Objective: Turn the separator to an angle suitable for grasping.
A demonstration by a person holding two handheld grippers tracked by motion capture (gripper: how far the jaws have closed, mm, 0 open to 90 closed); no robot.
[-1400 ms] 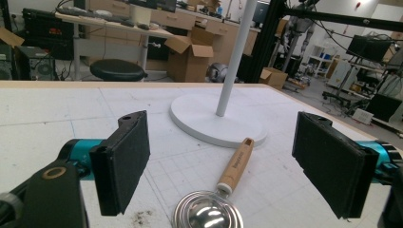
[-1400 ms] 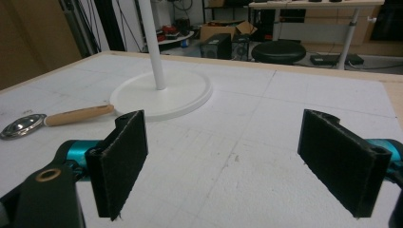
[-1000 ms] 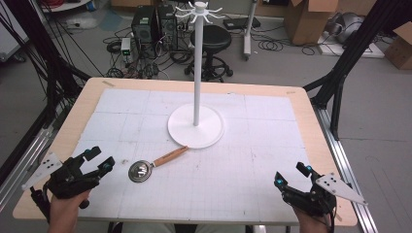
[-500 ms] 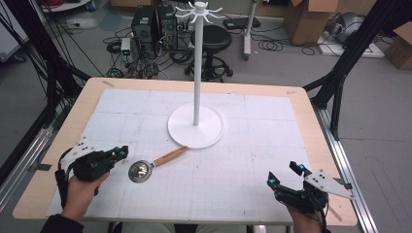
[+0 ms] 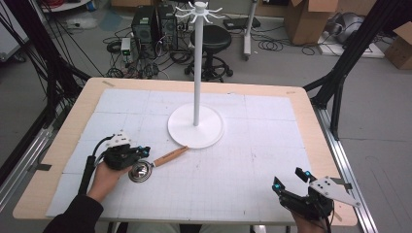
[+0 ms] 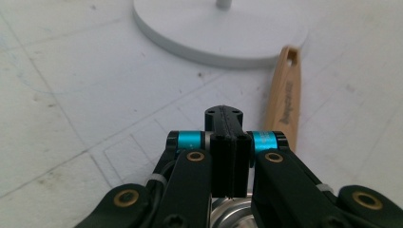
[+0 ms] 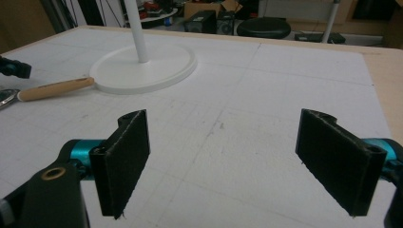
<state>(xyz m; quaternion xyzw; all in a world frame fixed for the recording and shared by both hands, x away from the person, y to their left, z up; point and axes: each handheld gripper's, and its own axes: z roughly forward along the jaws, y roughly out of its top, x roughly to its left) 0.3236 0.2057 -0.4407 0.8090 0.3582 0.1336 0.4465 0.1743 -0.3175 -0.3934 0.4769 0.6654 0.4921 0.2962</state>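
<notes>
My left gripper covers most of the strainer's steel bowl; a sliver shows under the pressed-together jaws, cut by the bottom edge. Wooden handle: lower end hidden behind my gripper, printed lettering too blurred to read. Stand pole cut off at top.

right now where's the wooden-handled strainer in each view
High view: the strainer lies lower left of centre, its metal bowl at the left gripper.
Left gripper view: its wooden handle runs up the right side and its bowl shows at the bottom edge under the shut jaws.
Right gripper view: far left edge.
Shared landmark: the white stand base, just beyond the handle's tip.
</notes>
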